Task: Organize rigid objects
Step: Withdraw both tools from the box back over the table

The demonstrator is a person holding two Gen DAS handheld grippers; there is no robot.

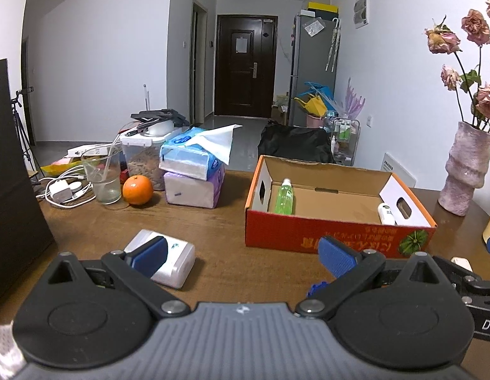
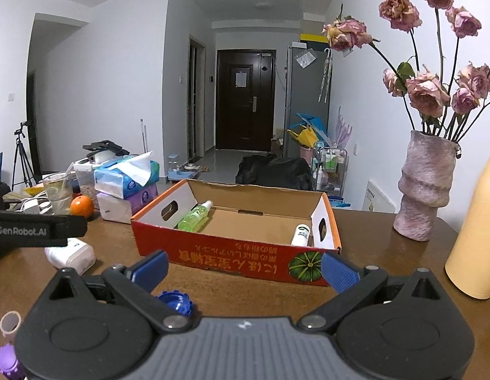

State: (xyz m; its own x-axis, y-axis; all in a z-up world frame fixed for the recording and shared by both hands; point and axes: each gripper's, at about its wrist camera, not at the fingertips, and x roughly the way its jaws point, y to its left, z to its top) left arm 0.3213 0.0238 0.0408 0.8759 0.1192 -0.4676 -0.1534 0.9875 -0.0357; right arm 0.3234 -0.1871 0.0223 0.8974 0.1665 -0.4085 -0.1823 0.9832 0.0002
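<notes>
The sorting is partway done: the box [image 2: 235, 253] on the surface [image 1: 219, 221] already holds a green bottle [image 2: 194, 217] at its left end and a white bottle [image 2: 300, 236] at its right. Loose items remain outside it: a white case [image 1: 172, 261] lies left of the box, a blue cap [image 2: 177, 305] sits close below the right tool [image 2: 245, 269], and a purple piece [image 2: 6, 362] and a pale ring [image 2: 10, 321] lie at the near left edge.

Both tools are spread wide and hold nothing. The left tool [image 1: 241, 253] hangs above the surface, its left finger over the case. The likely next move is to lower the left tool around the case, close, then carry it into the box's empty middle.
</notes>
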